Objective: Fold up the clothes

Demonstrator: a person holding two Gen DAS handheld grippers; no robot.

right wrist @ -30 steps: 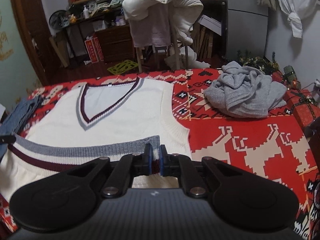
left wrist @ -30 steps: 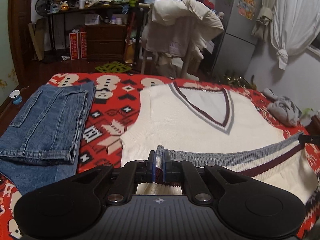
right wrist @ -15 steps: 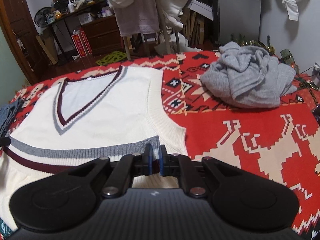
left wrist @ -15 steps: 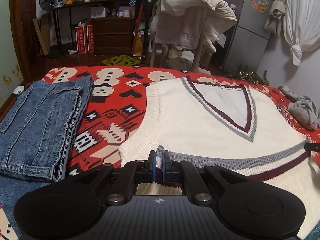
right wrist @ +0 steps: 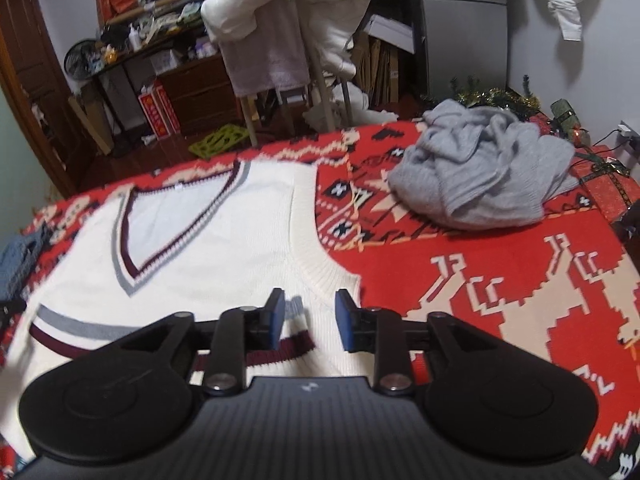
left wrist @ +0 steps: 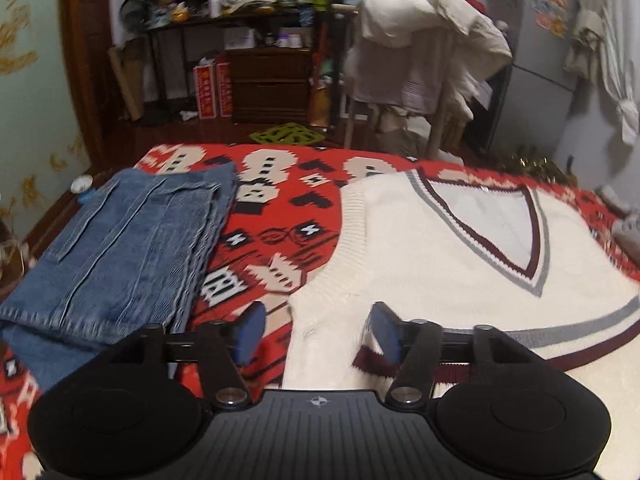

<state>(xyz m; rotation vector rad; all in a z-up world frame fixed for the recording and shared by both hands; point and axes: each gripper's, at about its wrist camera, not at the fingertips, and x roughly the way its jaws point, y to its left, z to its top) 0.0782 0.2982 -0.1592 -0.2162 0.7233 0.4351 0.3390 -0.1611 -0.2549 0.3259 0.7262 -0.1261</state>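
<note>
A cream knit vest (left wrist: 432,256) (right wrist: 224,248) with a grey and maroon V-neck lies flat on the red patterned blanket (left wrist: 280,216). Its striped hem (left wrist: 560,332) (right wrist: 68,328) is folded up over the body. My left gripper (left wrist: 318,330) stands open over the vest's folded left corner, nothing between its fingers. Over the folded right corner, my right gripper (right wrist: 309,314) is open too, and the hem lies loose beneath it.
Folded blue jeans (left wrist: 120,252) lie left of the vest. A crumpled grey sweater (right wrist: 480,176) sits on the blanket (right wrist: 500,272) at the right. Beyond the bed stand a chair draped with pale clothes (left wrist: 420,52), a cluttered shelf (left wrist: 240,16) and a grey fridge (left wrist: 540,60).
Both grippers were shut on the vest's hem and carried it forward over the body. Now both have opened and let the hem drop onto the vest.
</note>
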